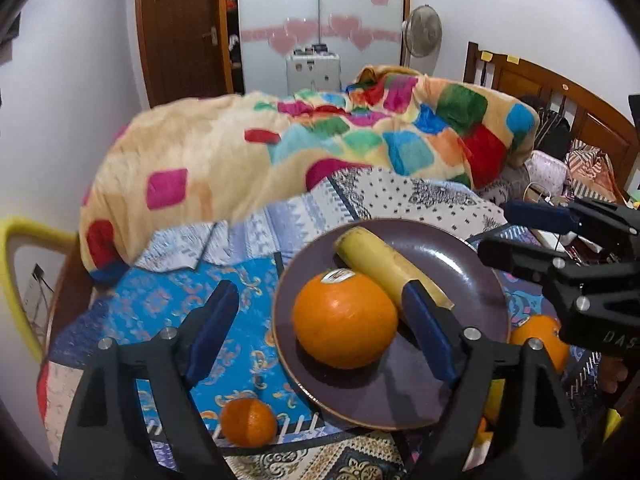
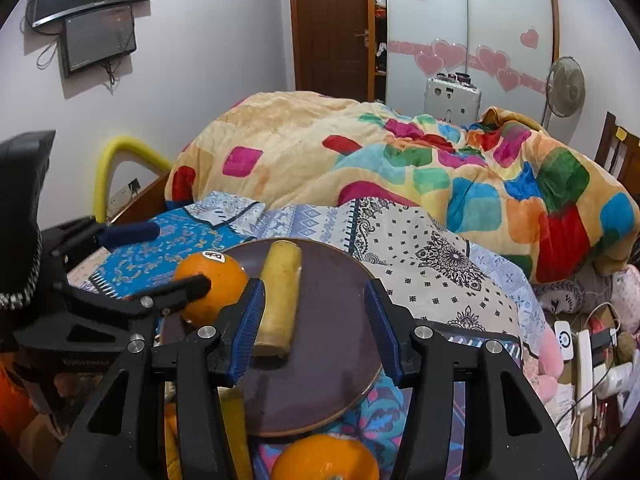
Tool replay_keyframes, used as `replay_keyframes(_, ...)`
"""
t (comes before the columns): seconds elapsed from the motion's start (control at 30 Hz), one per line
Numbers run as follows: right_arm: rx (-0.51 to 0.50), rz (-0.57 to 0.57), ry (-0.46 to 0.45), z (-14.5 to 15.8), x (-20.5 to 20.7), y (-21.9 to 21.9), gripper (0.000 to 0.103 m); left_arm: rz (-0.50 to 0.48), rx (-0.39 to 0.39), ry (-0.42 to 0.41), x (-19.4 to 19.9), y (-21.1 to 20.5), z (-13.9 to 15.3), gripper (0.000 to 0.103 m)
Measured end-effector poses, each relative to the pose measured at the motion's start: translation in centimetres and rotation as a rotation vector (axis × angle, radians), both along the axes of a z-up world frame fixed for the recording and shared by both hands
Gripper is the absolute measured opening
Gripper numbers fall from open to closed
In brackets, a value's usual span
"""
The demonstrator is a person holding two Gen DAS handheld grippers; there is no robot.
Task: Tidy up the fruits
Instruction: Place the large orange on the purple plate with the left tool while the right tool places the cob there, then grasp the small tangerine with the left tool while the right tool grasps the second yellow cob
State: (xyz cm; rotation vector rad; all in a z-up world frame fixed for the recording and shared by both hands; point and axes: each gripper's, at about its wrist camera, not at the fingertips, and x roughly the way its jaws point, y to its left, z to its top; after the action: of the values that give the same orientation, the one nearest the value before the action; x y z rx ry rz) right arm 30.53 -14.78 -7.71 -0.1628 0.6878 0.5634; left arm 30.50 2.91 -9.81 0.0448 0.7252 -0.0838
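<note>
A dark purple plate [image 1: 452,264] lies on the patterned bedspread and holds a large orange [image 1: 345,320] with a sticker and a banana piece [image 1: 384,264]. My left gripper [image 1: 316,332] is open, its jaws on either side of the orange. A small orange [image 1: 248,422] lies on the bedspread in front of the plate, and another orange [image 1: 538,338] lies at its right. In the right wrist view, my right gripper [image 2: 314,328] is open and empty above the plate [image 2: 340,300], beside the banana piece [image 2: 280,300]. An orange [image 2: 324,460] lies below it.
A colourful quilt [image 1: 280,148] is heaped on the bed behind the plate. A wooden headboard [image 1: 560,96] and clutter stand at the right. Cables and chargers [image 2: 592,356] lie at the right in the right wrist view. A yellow object [image 2: 236,432] lies beside the plate's front edge.
</note>
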Motion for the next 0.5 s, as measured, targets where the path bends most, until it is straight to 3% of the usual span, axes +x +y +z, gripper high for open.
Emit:
replay_keyframes(0.27,0.019,0.032,-0.05,0.8,-3.1,-0.5,0.048,0.038,0.038,-0.055,-3.5,1.6,1.6,0.084)
replay_keyframes(0.5,0.007,0.067,-0.055,-0.1,-5.4,-0.3,0.048,0.059,0.067,-0.047,-6.4,3.0,1.0,0.084)
